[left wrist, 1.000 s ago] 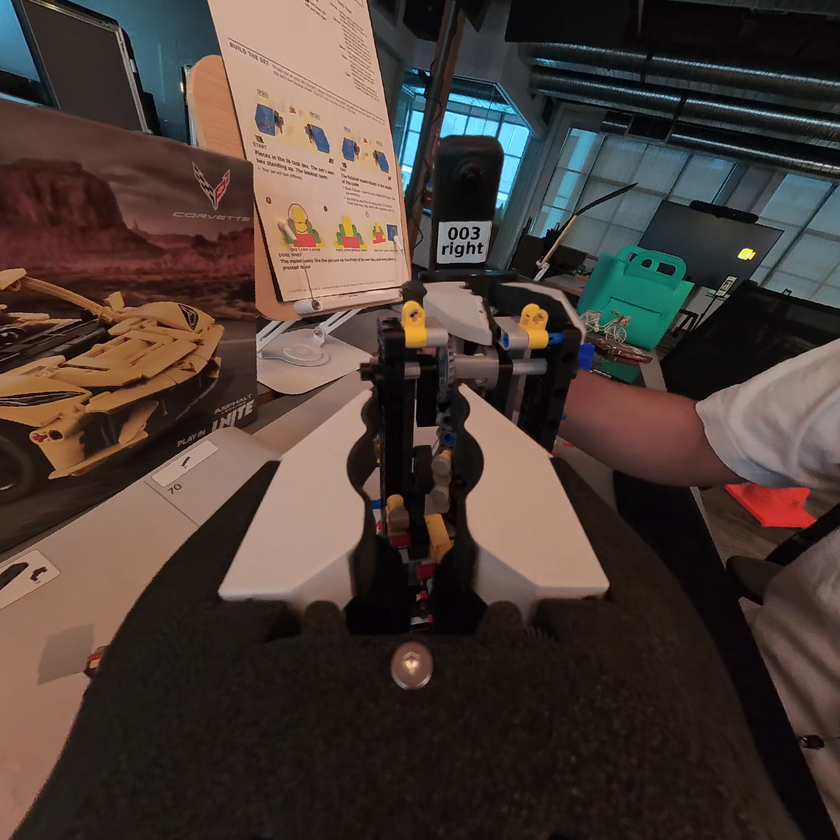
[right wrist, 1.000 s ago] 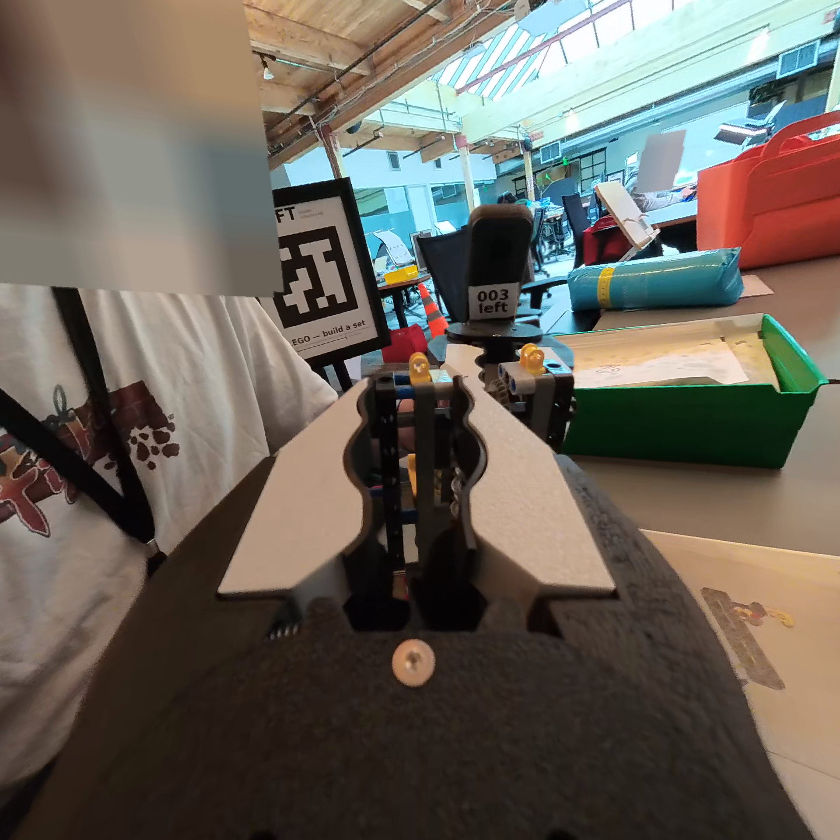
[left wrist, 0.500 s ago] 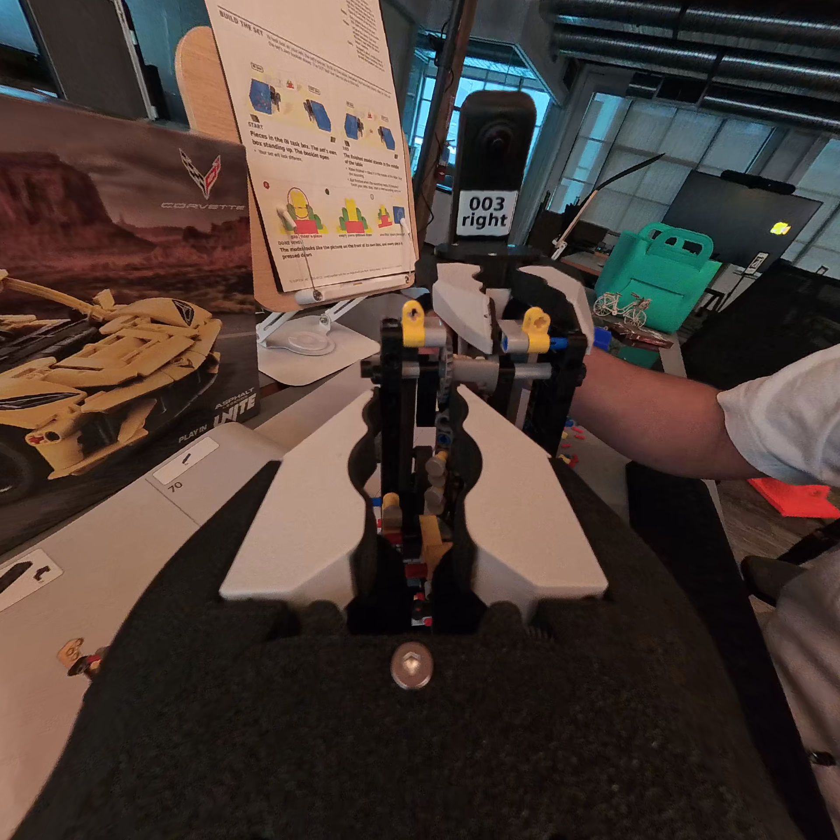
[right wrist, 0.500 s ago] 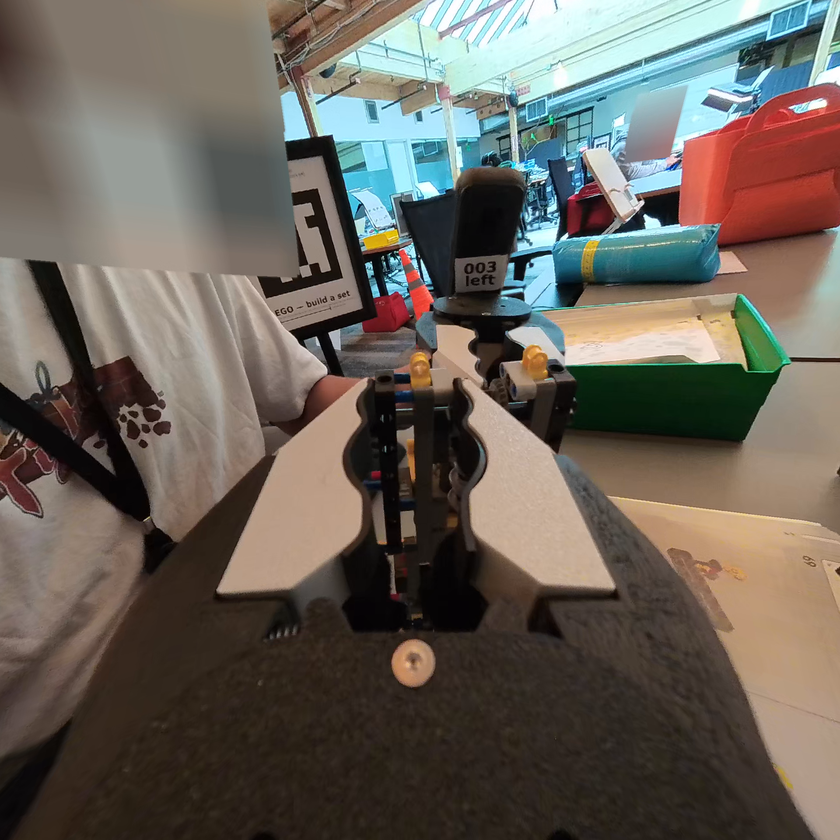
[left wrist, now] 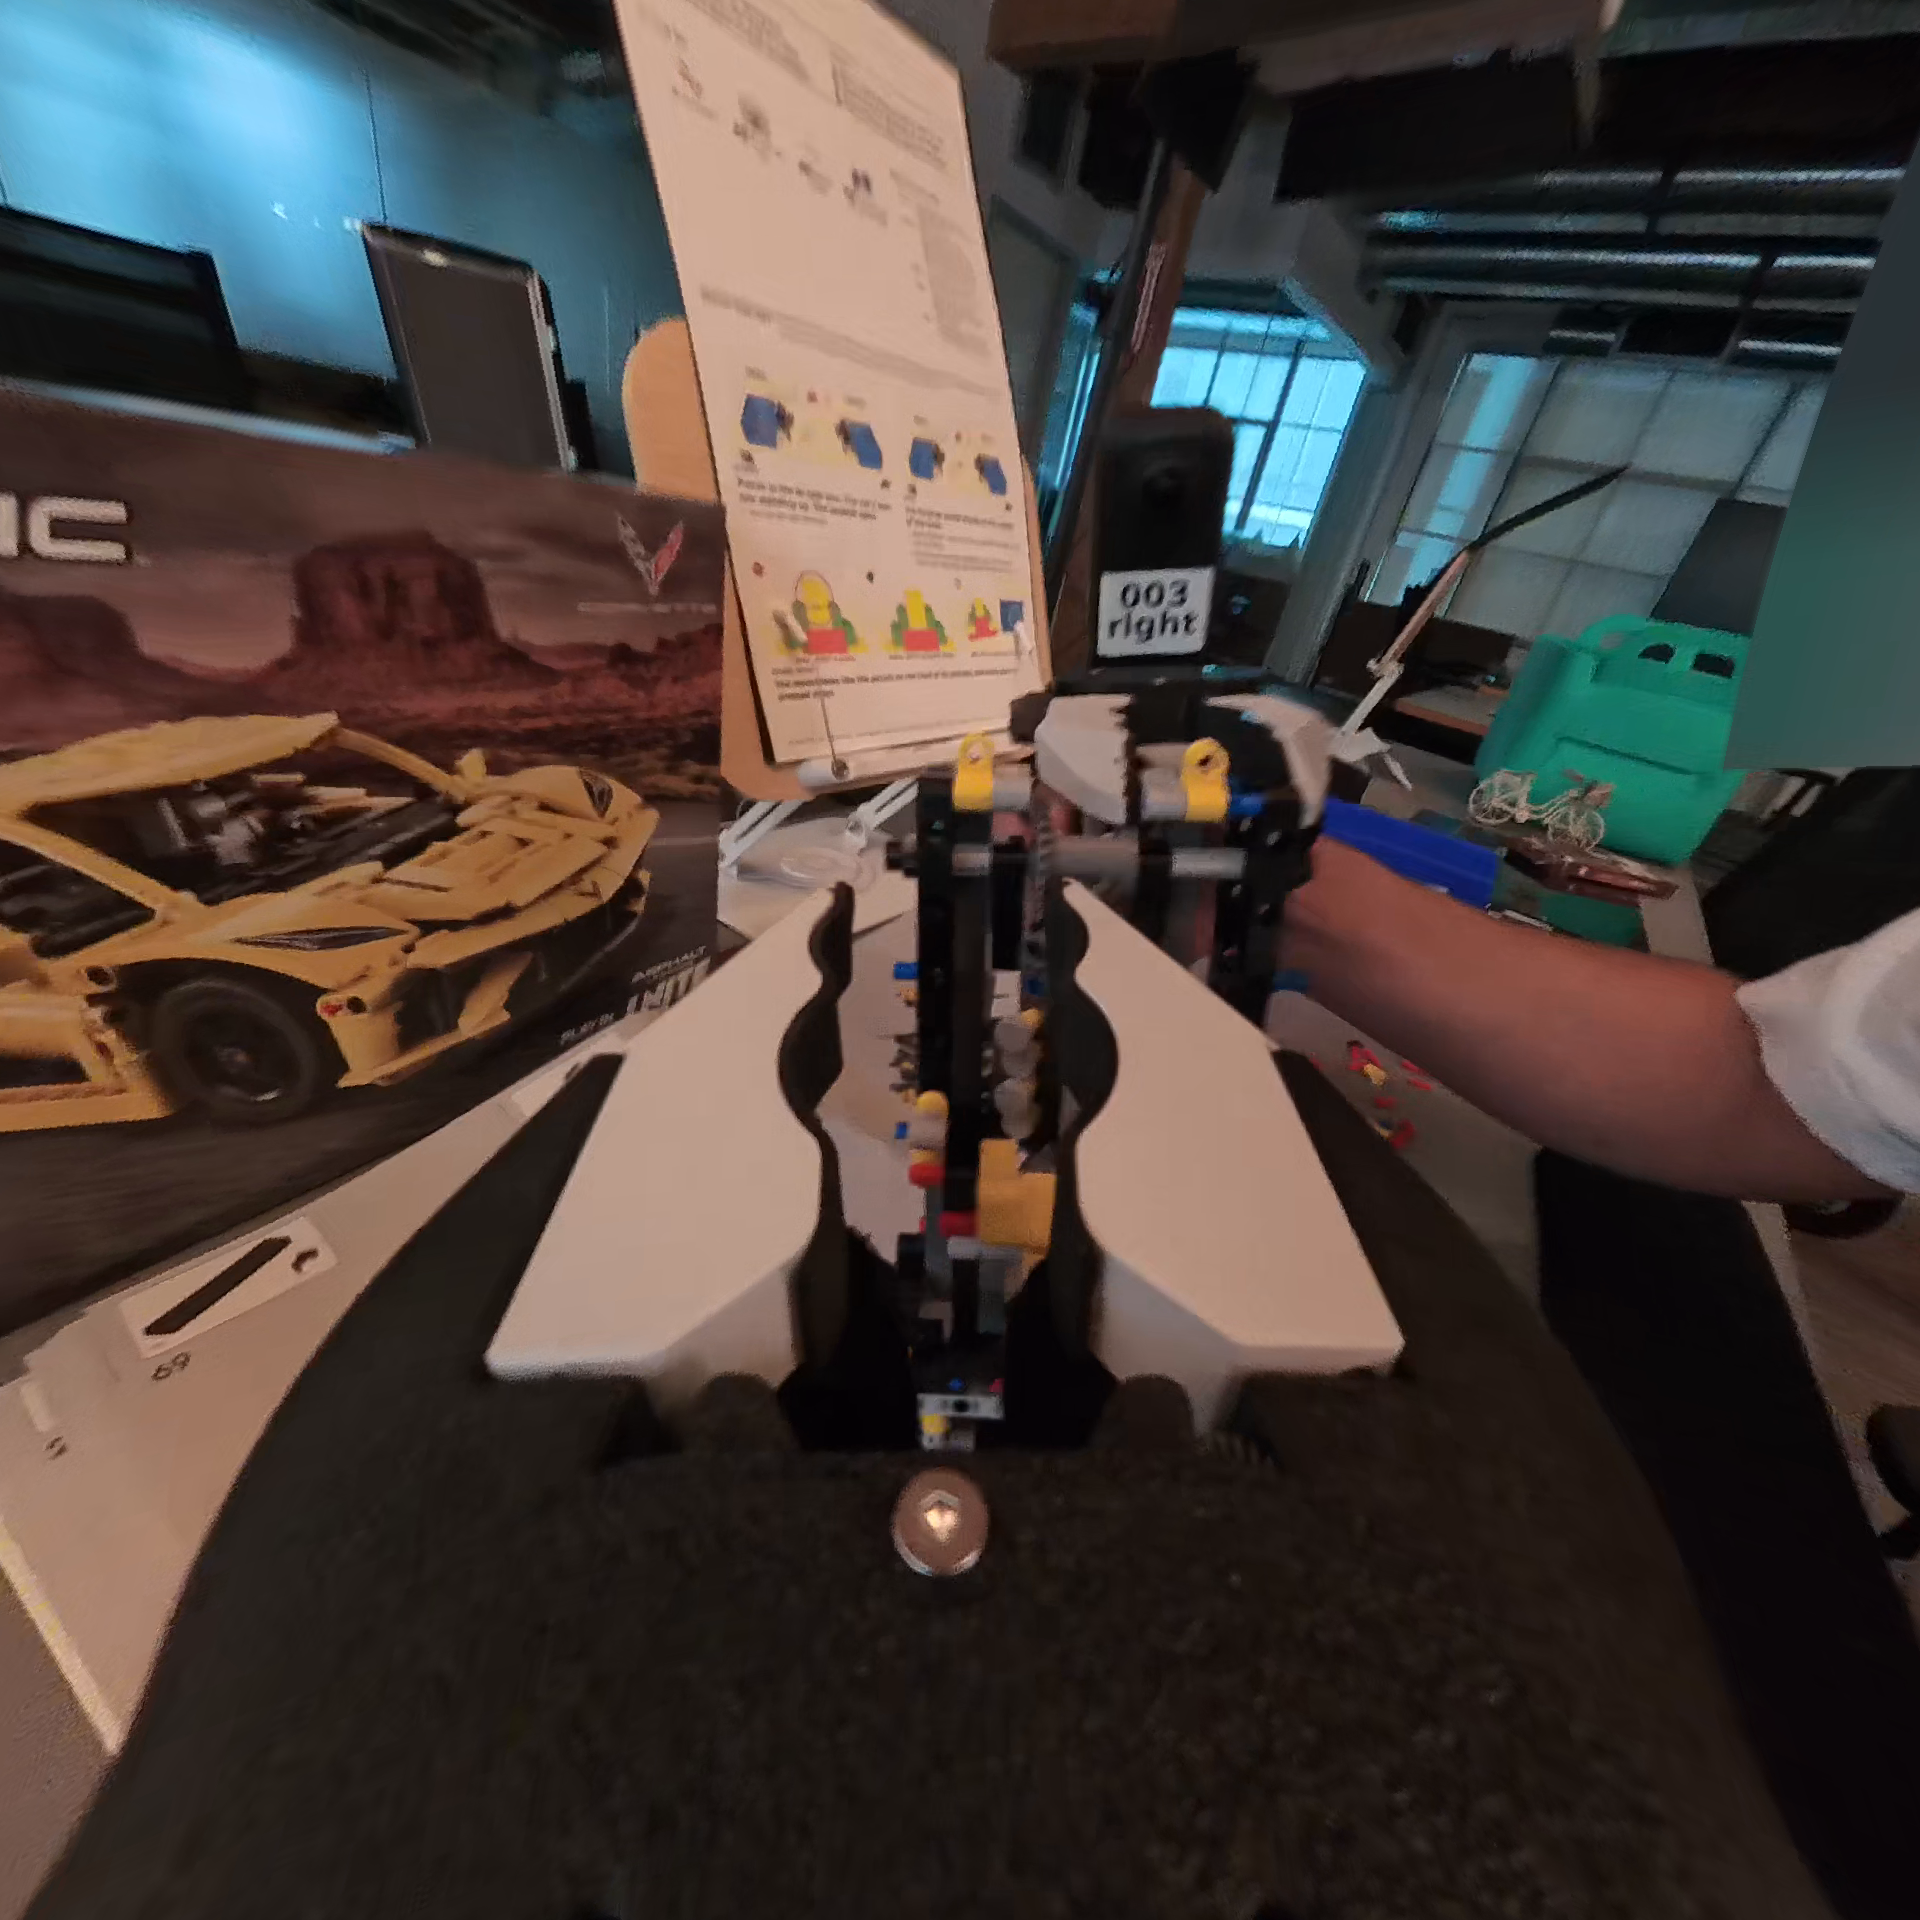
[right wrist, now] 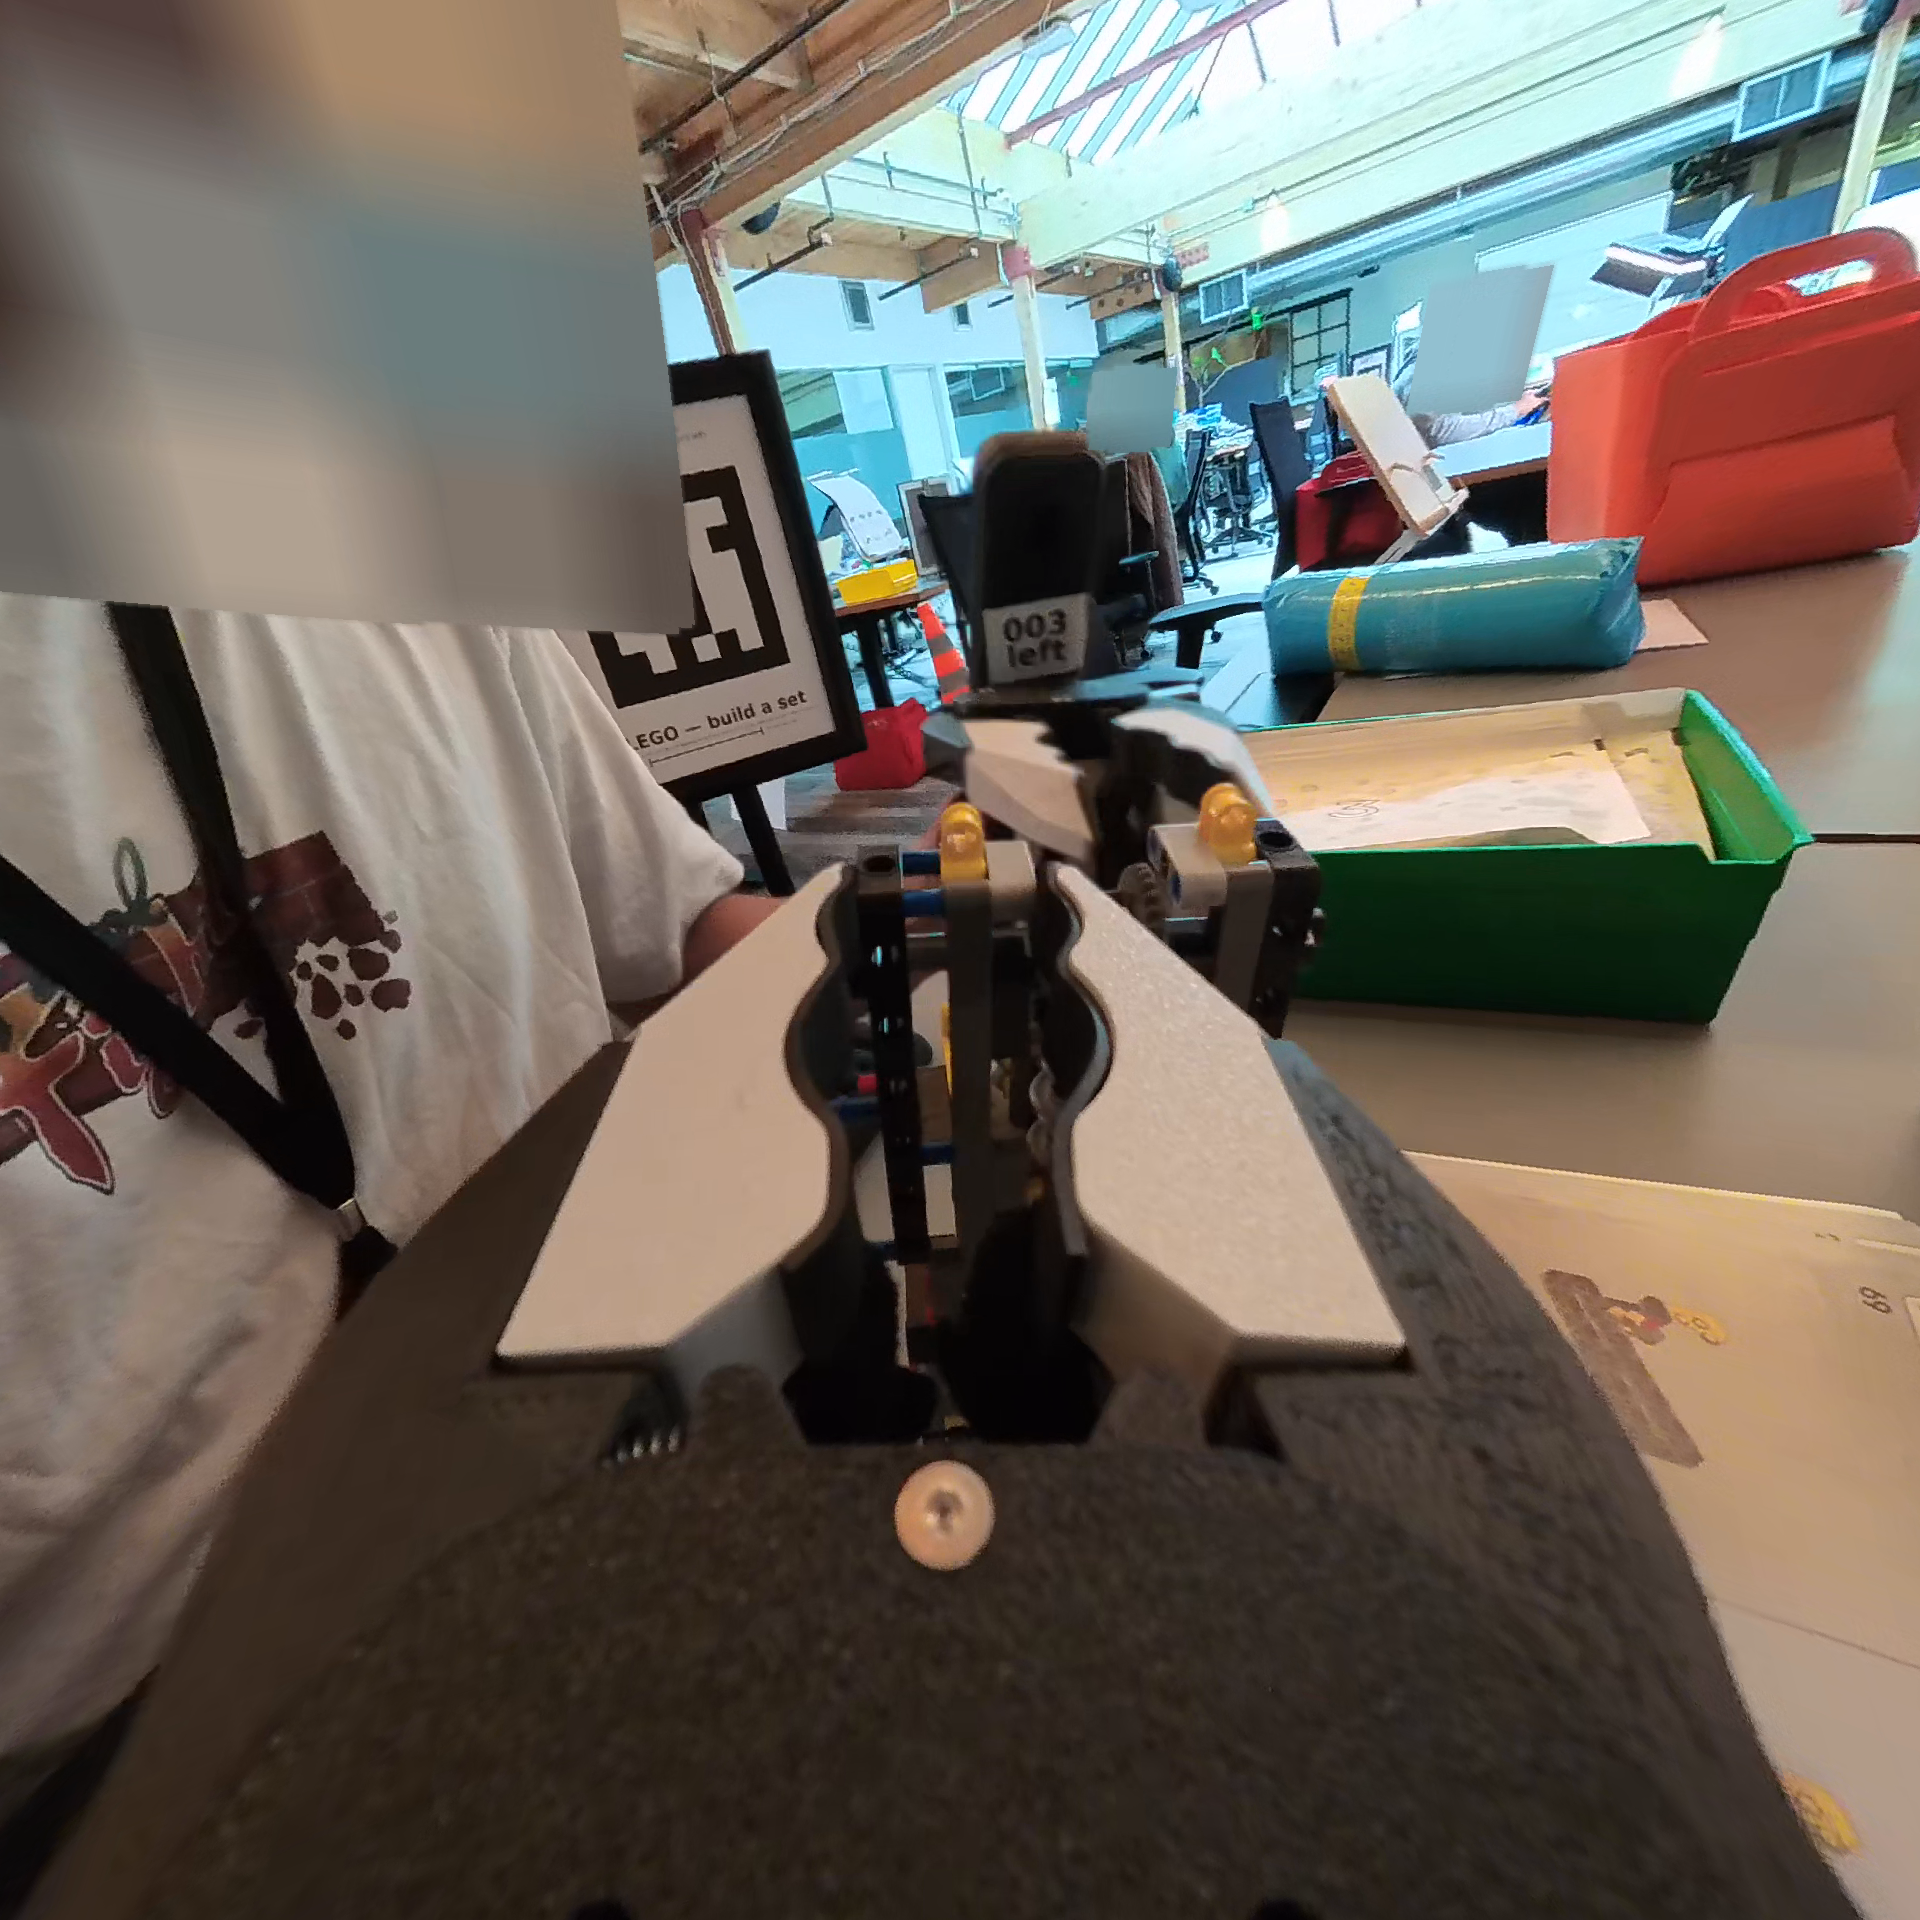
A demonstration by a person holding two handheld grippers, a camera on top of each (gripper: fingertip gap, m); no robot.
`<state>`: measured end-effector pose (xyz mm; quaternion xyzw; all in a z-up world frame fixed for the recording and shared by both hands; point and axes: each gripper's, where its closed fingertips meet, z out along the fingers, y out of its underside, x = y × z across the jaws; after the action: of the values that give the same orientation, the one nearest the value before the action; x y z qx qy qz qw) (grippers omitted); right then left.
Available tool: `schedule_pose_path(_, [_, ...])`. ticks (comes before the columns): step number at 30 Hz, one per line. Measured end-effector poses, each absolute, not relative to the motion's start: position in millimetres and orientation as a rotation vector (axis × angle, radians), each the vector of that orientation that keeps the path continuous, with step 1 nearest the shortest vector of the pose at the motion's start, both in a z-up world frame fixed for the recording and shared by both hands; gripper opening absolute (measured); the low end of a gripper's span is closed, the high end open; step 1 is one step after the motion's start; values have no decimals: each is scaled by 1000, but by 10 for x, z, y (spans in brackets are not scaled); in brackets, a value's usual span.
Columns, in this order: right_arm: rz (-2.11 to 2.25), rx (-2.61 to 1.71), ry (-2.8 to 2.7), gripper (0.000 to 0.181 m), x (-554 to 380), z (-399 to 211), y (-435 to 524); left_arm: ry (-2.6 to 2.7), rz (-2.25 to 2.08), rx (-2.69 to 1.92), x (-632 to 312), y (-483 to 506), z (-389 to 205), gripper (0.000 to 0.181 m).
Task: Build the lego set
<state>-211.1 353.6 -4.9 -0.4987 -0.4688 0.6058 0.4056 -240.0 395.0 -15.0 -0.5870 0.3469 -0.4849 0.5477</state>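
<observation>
The lego assembly [left wrist: 951, 987] is a black beam frame with grey axles, yellow connectors on top and small blue and red pins. My left gripper [left wrist: 956, 904] is shut on one end of it, and a thin gap shows beside the left finger. My right gripper [right wrist: 945, 878] is shut on the other end [right wrist: 977, 987]. The two grippers face each other and hold the assembly above the table. The right gripper [left wrist: 1174, 748] shows beyond the assembly in the left wrist view. The left gripper [right wrist: 1101, 769] shows beyond it in the right wrist view.
The set's box [left wrist: 312, 831] with a yellow car stands at the left, next to an instruction sheet on a stand [left wrist: 862, 468]. The open booklet [right wrist: 1714, 1403] lies below. A green tray [right wrist: 1507, 935] sits to the right. Loose small pieces [left wrist: 1371, 1081] lie under the person's forearm [left wrist: 1507, 1018].
Both grippers keep their hold on the assembly. The left wrist view has swung so that the box fills more of its left side. The right wrist view has tilted down a little.
</observation>
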Motion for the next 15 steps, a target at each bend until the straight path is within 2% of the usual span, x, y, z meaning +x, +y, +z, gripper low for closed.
schedule_pose_path(3, [1491, -1271, -1204, 32, -2174, -47, 3492, 877, -1255, -1318, -2336, 3629, 35, 31])
schedule_pose_path(7, [1459, -1260, -1239, 32, -2256, -38, 3404, 956, -1316, -1314, -2215, 3451, 28, 15])
schedule_pose_path(15, [1458, -1255, -1259, 32, -2301, -33, 3323, 948, -1314, -1254, -2232, 3404, 83, 10])
